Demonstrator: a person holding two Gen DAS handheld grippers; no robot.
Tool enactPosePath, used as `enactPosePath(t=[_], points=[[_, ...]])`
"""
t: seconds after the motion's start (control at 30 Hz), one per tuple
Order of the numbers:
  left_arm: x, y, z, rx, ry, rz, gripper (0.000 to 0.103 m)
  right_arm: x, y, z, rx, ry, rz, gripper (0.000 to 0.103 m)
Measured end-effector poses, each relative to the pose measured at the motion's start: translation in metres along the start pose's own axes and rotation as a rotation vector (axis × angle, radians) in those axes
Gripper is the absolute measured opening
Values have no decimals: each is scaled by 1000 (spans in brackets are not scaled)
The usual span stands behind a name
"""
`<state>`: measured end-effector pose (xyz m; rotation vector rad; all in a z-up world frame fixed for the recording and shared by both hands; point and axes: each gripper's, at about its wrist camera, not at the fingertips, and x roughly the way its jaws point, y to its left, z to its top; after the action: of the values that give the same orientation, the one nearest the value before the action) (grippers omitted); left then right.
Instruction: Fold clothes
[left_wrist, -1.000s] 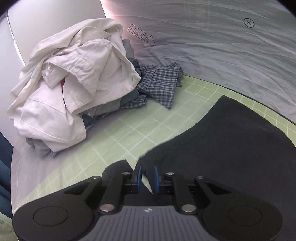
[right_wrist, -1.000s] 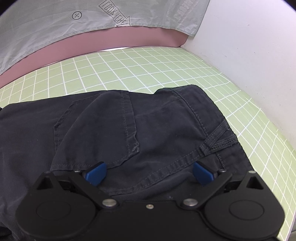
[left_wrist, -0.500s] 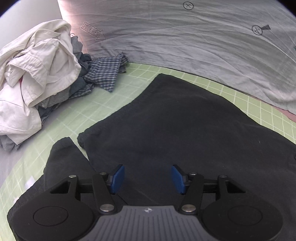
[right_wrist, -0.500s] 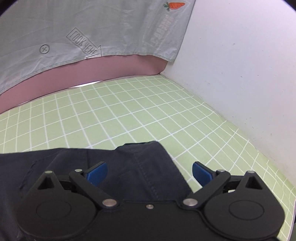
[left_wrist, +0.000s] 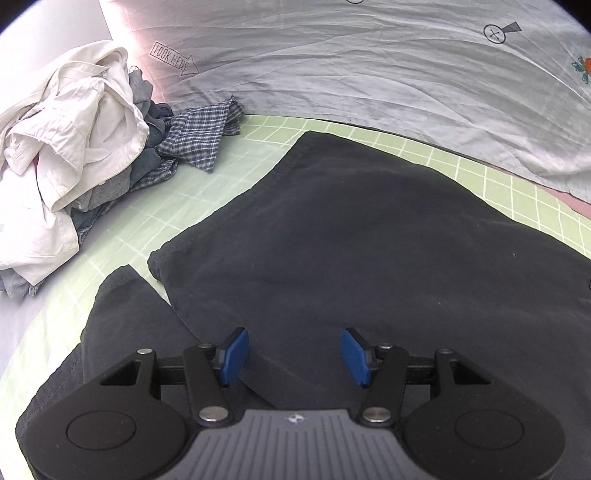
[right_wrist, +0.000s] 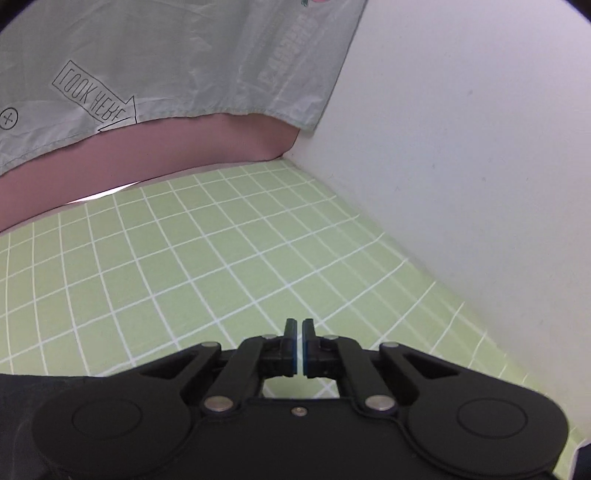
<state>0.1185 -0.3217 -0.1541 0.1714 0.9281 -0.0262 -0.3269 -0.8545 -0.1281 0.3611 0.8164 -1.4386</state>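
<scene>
A black garment (left_wrist: 369, 240) lies spread flat on the green grid mat (left_wrist: 480, 173), with a folded flap at its left edge. My left gripper (left_wrist: 291, 354) hovers just above the near part of the garment, open, its blue pads wide apart with only flat cloth beneath them. In the right wrist view my right gripper (right_wrist: 299, 343) is over bare mat (right_wrist: 184, 277). Its jaws are closing to a thin slit with nothing between them. Only a dark strip of the garment (right_wrist: 22, 391) shows at the lower left of that view.
A heap of unfolded clothes sits at the mat's left end: a white shirt (left_wrist: 74, 140) on top, a checked piece (left_wrist: 199, 133) beside it. A grey printed sheet (left_wrist: 369, 74) hangs behind. A white wall (right_wrist: 461, 147) bounds the mat on the right.
My left gripper let go of the garment's edge, opened and shifted over the cloth. My right gripper slid right off the garment onto bare mat and its jaws went from wide to nearly closed.
</scene>
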Motion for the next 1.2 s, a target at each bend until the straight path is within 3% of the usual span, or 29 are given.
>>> enactPosePath(t=[0.03, 0.1, 0.17, 0.23, 0.3, 0.5, 0.67, 0.87, 1.2], points=[[-3, 3, -1, -10, 0, -4, 57, -11, -4, -3, 3, -15, 27, 33], [-13, 10, -5, -30, 2, -15, 58, -35, -12, -13, 12, -42, 68, 56], [-23, 17, -11, -35, -4, -24, 59, -61, -20, -34, 46, -34, 116, 64], [-40, 28, -21, -40, -18, -46, 61, -86, -28, -59, 103, -11, 183, 78], [-57, 38, -31, -46, -32, -70, 65, -112, -31, -86, 156, 22, 236, 85], [-91, 75, -76, -66, -15, -97, 67, -180, -31, -167, 180, 74, 202, 89], [-104, 112, -114, -115, 35, -87, 67, -201, -55, -210, 263, 156, 224, 89], [-116, 141, -143, -138, 67, -91, 67, -206, -66, -241, 402, 250, 321, 89], [-118, 167, -157, -150, 85, -112, 67, -213, -54, -258, 501, 303, 451, 89]])
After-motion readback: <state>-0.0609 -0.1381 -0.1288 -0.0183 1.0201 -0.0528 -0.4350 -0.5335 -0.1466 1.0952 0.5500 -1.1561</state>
